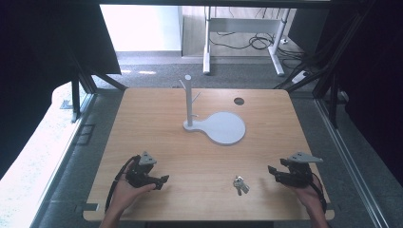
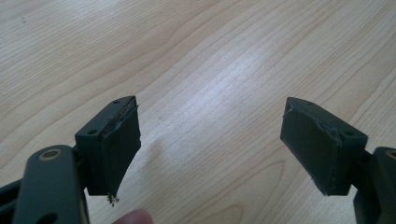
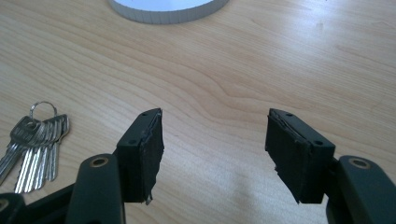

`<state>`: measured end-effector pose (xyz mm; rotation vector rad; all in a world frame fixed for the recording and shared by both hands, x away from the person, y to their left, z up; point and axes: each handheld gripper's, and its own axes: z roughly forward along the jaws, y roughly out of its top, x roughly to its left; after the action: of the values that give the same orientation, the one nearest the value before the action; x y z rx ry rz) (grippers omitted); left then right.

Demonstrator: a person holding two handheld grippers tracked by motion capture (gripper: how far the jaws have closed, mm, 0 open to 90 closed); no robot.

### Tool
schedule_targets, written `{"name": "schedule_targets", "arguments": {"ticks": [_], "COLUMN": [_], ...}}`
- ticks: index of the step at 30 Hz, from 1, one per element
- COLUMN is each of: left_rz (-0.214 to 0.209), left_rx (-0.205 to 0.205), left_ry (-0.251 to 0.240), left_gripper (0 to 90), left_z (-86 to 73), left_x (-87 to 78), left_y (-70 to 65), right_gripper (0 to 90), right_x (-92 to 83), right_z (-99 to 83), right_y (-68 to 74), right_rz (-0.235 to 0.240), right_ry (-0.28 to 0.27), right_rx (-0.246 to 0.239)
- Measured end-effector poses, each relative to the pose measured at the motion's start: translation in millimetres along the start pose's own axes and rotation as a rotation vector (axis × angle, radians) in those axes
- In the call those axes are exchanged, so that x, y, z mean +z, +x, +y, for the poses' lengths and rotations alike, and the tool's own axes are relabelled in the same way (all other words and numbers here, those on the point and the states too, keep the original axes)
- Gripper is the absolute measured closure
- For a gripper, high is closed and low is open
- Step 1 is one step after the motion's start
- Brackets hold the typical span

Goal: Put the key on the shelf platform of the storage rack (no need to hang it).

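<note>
A bunch of silver keys (image 1: 240,185) on a ring lies on the wooden table (image 1: 157,123) near the front edge; in the right gripper view the keys (image 3: 35,142) lie at the far left. My right gripper (image 1: 272,170) rests to the right of them, apart from them. Its jaws stand open (image 3: 215,149) with only bare wood between them. My left gripper (image 1: 163,181) sits at the front left, its jaws wide open (image 2: 210,149) over bare table. A white stand (image 1: 189,102) with short pegs rises from a round white base (image 1: 223,128) at mid-table.
A small round hole (image 1: 239,101) is cut into the table at the back right. The white base's rim (image 3: 168,11) shows at the top of the right gripper view. Beyond the table stand desk legs with cables (image 1: 256,42) on the floor.
</note>
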<state>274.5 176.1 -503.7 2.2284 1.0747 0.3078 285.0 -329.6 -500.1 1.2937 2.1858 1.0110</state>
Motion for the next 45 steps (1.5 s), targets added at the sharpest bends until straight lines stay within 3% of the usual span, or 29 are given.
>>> {"name": "schedule_targets", "arguments": {"ticks": [3,12,17,19,22,33,45], "left_rz": [-0.003,-0.008,-0.009,-0.009,-0.011,-0.016,-0.022], "left_rx": [0.006,0.018,0.016,0.019,0.014,0.003,0.002], "left_ry": [-0.013,0.003,0.017,0.018,0.020,0.014,0.014], "left_gripper": [20.3,20.3,20.3,20.3,20.3,20.3,20.3], "left_z": [1.5,2.1,1.3,1.0,0.8,-0.6,-0.6], "left_x": [-2.6,0.8,5.3,6.3,6.8,5.5,5.0], "left_y": [-2.2,-6.3,-4.4,-4.0,-4.9,-1.1,-1.2], "right_gripper": [39.6,42.9,44.1,44.3,45.2,47.3,49.0], "right_x": [-1.0,-8.0,-4.5,-3.8,-3.7,7.5,25.0], "right_z": [4.5,32.0,45.5,50.0,56.1,71.2,80.4], "right_y": [2.2,21.5,40.7,52.1,63.3,77.6,87.1], "right_rz": [0.015,0.040,0.081,0.104,0.126,0.167,0.179], "right_ry": [0.018,0.121,0.211,0.228,0.245,0.353,0.425], "right_rx": [0.024,0.021,-0.065,-0.105,-0.127,-0.140,-0.164]}}
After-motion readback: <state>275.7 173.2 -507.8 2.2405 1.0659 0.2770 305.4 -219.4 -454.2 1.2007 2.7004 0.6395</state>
